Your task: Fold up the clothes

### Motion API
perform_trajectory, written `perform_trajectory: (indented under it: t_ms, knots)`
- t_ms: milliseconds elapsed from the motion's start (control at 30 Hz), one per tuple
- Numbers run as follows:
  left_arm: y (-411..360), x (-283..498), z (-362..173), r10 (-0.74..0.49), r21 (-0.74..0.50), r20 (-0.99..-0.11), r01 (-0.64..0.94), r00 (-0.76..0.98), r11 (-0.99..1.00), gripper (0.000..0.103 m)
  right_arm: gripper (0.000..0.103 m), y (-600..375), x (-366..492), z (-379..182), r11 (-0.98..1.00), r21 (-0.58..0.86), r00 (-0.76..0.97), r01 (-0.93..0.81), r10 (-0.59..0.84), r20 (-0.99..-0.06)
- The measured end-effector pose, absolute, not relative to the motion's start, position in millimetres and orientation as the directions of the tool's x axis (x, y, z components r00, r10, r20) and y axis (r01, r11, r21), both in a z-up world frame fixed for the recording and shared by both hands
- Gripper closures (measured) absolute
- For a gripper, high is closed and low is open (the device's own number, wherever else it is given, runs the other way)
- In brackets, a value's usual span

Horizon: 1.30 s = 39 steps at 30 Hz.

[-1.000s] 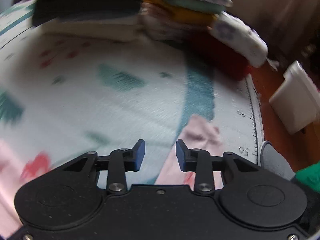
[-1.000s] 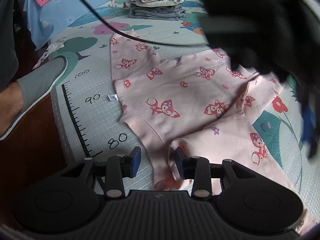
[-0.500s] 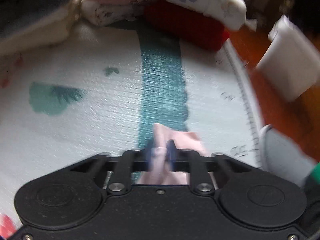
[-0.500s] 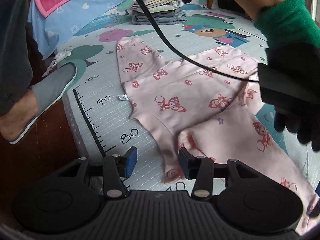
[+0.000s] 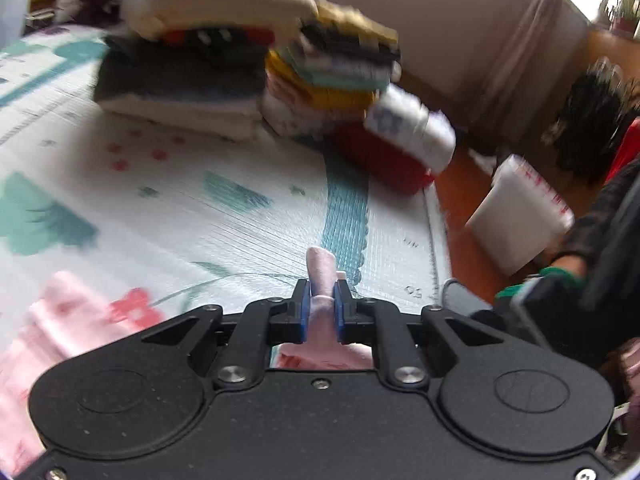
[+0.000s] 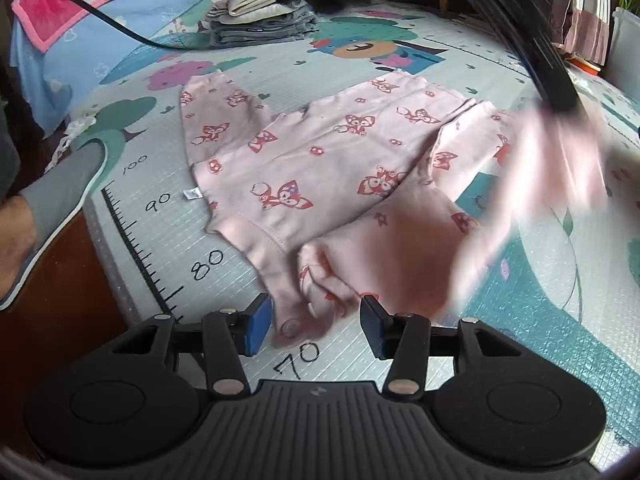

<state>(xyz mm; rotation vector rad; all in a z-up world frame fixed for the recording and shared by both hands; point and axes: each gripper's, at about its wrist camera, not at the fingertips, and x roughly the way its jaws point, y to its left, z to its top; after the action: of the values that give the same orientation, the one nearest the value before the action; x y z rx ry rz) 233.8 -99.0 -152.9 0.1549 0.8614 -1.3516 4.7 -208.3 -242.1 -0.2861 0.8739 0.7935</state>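
1. Left gripper [image 5: 320, 307]: its two blue pads are pressed together on a fold of the pink garment [image 6: 320, 168], and the pinched cloth pokes out past the tips.
2. Right gripper [image 6: 313, 330]: its two jaws are opening just above the play mat [image 6: 248, 76]. The garment's snap-button hem lies between the pads, touching neither.
3. One pink garment with a red fox print lies spread on the mat. One sleeve is flat at the far left; the other side is lifted, a blur at the right of the right wrist view.
4. Two stacks of folded clothes [image 5: 248, 68] show side by side in the left wrist view, and one more stack [image 6: 260, 20] at the far edge in the right wrist view.
5. One grey slipper [image 6: 60, 184] on a foot rests at the mat's ruler-printed edge.
6. One white bin [image 5: 520, 216] stands on the floor beside the mat.
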Motion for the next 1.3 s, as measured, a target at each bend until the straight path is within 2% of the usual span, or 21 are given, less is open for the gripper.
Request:
perform_trajectory:
  t_ms: [133,300,633,800,967,1067,1167,1300]
  knots:
    - [-40,231,-121,-0.815,-0.374,-0.580,0.890,-0.003,0.262,0.092,0.049,-197,5,-242,0.662,0.054,0.383,-0.747,0.496,-0.779]
    - [15,217,-109,-0.805,-0.373,-0.593,0.877,0.024,0.302,0.092,0.048,-185,7,-243,0.641,0.018,0.385,-0.768,0.484,-0.786]
    - [66,207,-149,-0.736,-0.394,-0.674,0.814,0.059,0.426,0.092,0.046,-169,12,-249,0.601,-0.023,0.367,-0.799,0.458,-0.810]
    - [72,218,-146,-0.779,-0.447,-0.620,0.773,0.095,0.450,0.092,0.043,-167,9,-252,0.583,-0.013,0.345,-0.813,0.462,-0.817]
    - [61,254,-146,-0.868,-0.590,-0.461,0.667,0.184,0.455,0.092,0.041,-167,9,-252,0.582,0.005,0.335,-0.813,0.474,-0.815]
    - [40,278,-157,-0.882,-0.626,-0.415,0.634,0.221,0.454,0.092,0.040,-170,10,-252,0.592,0.025,0.331,-0.805,0.484,-0.810]
    - [18,298,-173,-0.871,-0.629,-0.418,0.610,0.258,0.482,0.092,0.040,-175,12,-251,0.608,0.057,0.329,-0.792,0.502,-0.800]
    - [-6,318,-205,-0.828,-0.608,-0.465,0.567,0.313,0.556,0.092,0.039,-185,18,-251,0.641,0.131,0.320,-0.756,0.537,-0.781]
